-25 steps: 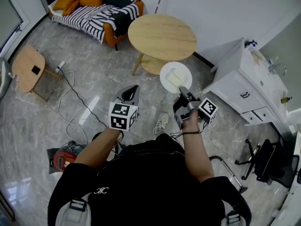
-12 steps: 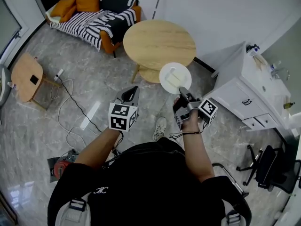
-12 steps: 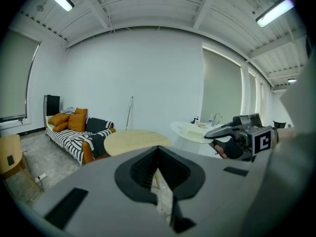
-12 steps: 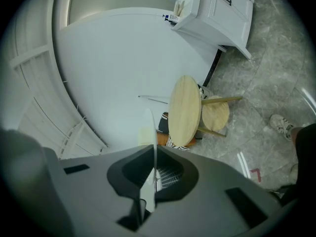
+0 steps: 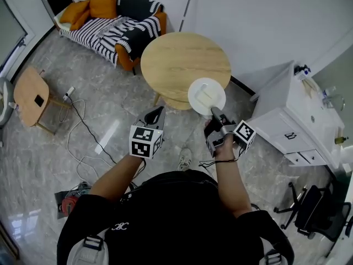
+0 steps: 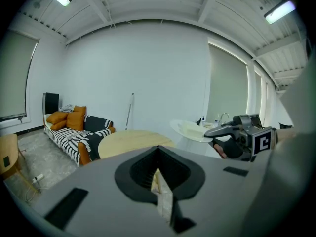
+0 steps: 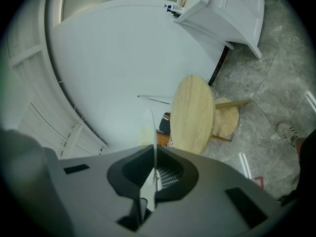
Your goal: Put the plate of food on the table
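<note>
Plate of food (image 5: 206, 95) pinched by the rim
Right gripper (image 5: 214, 111) jaws clamp the plate's near edge; it juts out ahead of them, round worktop (image 5: 176, 59) just beyond. Left gripper (image 5: 159, 110) jaws pressed together, empty.

The round table (image 5: 185, 59) was pale wood with a fine grain and a matt finish, and the small side table (image 5: 27, 93) looked like similar wood. The plate (image 5: 207, 95) was white, smooth and faintly shiny. The floor (image 5: 83, 148) was grey marbled tile, polished enough to throw reflections. The sofa (image 5: 110, 24) was draped in striped cloth and carried soft orange cushions (image 5: 91, 7). The cabinet (image 5: 284, 120) had smooth white fronts. The left gripper (image 5: 160, 109) and the right gripper (image 5: 213, 110) had matt dark plastic jaws.
</note>
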`<action>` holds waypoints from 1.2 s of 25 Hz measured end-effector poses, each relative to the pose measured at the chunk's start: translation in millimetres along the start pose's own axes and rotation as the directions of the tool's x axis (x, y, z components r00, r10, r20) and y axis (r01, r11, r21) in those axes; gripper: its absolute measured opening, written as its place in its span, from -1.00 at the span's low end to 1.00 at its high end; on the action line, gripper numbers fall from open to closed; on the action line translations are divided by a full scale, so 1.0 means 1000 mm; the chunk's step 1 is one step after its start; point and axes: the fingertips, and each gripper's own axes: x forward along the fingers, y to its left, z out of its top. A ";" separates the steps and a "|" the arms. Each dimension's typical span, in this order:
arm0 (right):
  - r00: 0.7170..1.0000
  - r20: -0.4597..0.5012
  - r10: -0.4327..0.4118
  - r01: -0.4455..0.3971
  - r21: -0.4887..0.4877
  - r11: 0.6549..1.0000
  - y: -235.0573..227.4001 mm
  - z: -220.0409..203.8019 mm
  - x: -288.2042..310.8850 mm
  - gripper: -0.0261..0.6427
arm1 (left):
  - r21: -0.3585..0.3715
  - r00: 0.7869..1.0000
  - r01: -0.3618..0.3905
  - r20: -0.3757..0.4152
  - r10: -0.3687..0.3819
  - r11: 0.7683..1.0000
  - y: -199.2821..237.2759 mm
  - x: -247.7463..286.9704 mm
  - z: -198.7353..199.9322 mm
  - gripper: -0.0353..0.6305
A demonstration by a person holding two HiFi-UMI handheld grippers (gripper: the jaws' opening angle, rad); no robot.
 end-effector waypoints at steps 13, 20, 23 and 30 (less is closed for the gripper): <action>0.995 -0.091 -0.036 0.033 -0.039 0.999 -0.016 0.086 0.057 -0.87 | -0.013 0.999 -0.044 0.005 0.044 0.999 -0.004 0.103 0.043 -0.87; 0.986 -0.161 -0.046 0.036 -0.064 0.997 -0.019 0.110 0.084 -0.87 | -0.025 0.997 -0.069 0.013 0.070 0.997 -0.001 0.143 0.057 -0.87; 0.980 -0.193 -0.051 0.038 -0.071 0.997 -0.022 0.113 0.092 -0.87 | -0.030 0.997 -0.072 0.017 0.073 0.997 -0.002 0.159 0.062 -0.87; 0.976 -0.211 -0.051 0.039 -0.059 0.997 -0.028 0.129 0.103 -0.87 | -0.014 0.998 -0.066 0.008 0.066 0.998 -0.007 0.184 0.068 -0.87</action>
